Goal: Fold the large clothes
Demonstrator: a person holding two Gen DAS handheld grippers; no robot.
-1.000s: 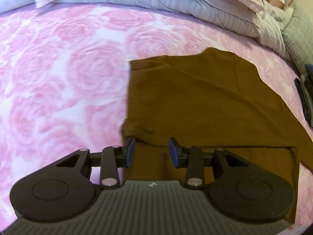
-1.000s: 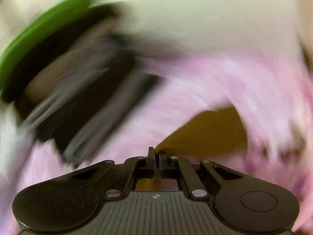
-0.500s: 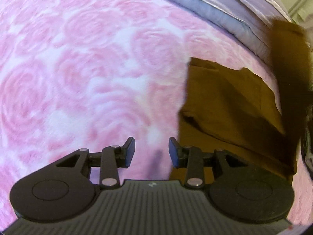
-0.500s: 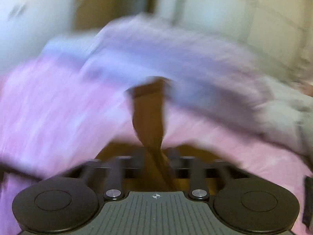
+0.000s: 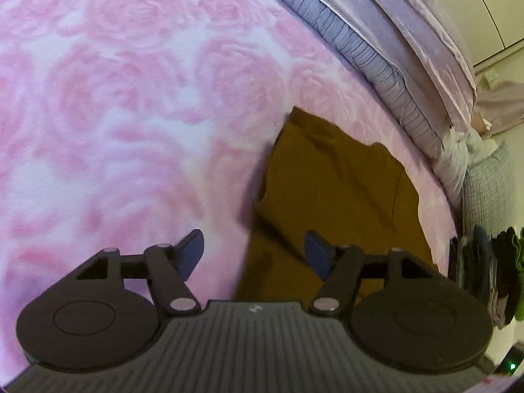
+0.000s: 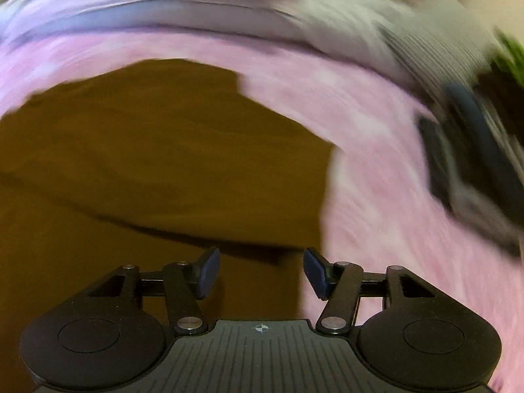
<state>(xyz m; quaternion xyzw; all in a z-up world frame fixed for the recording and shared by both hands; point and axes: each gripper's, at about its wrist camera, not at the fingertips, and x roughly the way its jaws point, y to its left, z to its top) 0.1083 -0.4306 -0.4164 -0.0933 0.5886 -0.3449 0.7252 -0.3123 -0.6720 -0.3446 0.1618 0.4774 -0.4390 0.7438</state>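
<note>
A brown garment (image 5: pixel 330 196) lies folded on the pink rose-patterned bedspread (image 5: pixel 131 114). My left gripper (image 5: pixel 253 253) hovers over the garment's left edge; its jaws are opening and nothing is between them. The blurred right wrist view shows the same brown garment (image 6: pixel 157 163) filling the left and centre. My right gripper (image 6: pixel 260 271) stands open just above the garment's right part, with no cloth pinched between its blue pads (image 6: pixel 314 273).
Lilac and grey bedding (image 5: pixel 393 65) is piled along the far side of the bed. A stack of dark and green clothes (image 5: pixel 488 271) sits at the right edge, next to a grey cushion (image 5: pixel 488 190). Dark folded items (image 6: pixel 465 150) lie right of the garment.
My right gripper was shut on a brown corner, carried it over the garment, and now stands open with the cloth laid down. My left gripper slid left to the garment's edge and widened.
</note>
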